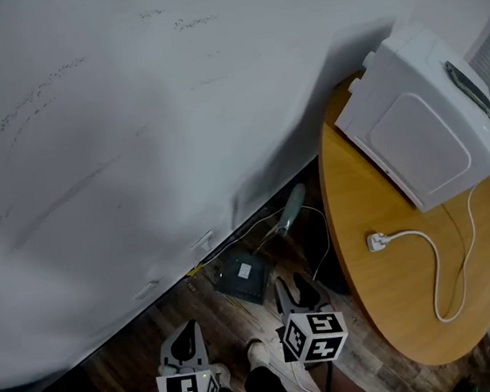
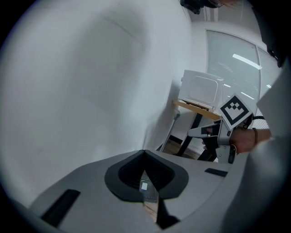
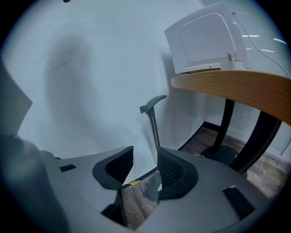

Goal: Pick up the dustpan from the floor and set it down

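Hovering nearest the dustpan [image 1: 242,279], the right hand-held gripper [image 1: 296,290] gapes wide, empty. The upright handle [image 1: 291,206] stands just ahead; the left hand-held gripper [image 1: 186,338], closed, sits farther off.

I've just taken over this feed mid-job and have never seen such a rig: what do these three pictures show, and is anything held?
There is no robot here: a person carries a two-jaw gripper in each hand. The head view looks down from the person's head and shows the left gripper and right gripper low in the picture. The other two views ride on the grippers and look along their jaws. The dustpan stands on the wooden floor by the white wall, handle upright. The round table carries a white appliance and a plug with its cord. The left jaws are together, the right jaws apart; neither holds anything.
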{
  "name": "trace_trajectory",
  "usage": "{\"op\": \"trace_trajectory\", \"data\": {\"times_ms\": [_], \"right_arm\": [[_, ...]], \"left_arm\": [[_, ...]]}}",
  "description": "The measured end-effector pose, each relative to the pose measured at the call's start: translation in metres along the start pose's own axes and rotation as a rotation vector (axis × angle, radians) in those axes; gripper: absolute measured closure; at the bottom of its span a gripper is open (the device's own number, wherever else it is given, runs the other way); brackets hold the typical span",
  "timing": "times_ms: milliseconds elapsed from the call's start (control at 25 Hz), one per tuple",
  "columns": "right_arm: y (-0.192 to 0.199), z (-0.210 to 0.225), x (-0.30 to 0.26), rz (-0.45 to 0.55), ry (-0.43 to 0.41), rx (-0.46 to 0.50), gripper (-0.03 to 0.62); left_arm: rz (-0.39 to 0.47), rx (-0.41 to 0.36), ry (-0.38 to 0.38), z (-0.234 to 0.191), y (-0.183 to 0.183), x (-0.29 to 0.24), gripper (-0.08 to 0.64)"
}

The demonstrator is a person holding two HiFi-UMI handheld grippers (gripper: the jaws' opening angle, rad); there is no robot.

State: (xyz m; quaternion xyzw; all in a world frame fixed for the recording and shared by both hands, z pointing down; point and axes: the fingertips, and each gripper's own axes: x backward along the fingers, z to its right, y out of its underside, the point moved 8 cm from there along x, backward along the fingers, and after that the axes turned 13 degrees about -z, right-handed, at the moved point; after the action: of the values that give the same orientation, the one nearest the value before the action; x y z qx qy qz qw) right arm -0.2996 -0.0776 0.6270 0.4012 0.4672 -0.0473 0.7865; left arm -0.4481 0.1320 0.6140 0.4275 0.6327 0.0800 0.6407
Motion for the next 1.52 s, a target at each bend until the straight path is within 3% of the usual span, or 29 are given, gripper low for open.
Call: {"op": "trace_trajectory", "data": {"times_ms": [560,1120,1520], "right_arm": [[-0.031,0.013,-0.053,0.0,0.004,0.022,0.403],[-0.053,0.023,-0.093,0.005,-0.006,0.053,0.402],[-0.066,0.025,-0.104,0.027,-0.016,0.067,0.421]], "left_arm": [[-0.011,0.049,-0.036,-0.012,-0.004,-0.038,0.543],[0.002,0.04,-0.035,-0.014,-0.03,-0.075,0.543],[-0.03,0.067,-0.028,-0.012,-0.023,-0.087,0.543]]}}
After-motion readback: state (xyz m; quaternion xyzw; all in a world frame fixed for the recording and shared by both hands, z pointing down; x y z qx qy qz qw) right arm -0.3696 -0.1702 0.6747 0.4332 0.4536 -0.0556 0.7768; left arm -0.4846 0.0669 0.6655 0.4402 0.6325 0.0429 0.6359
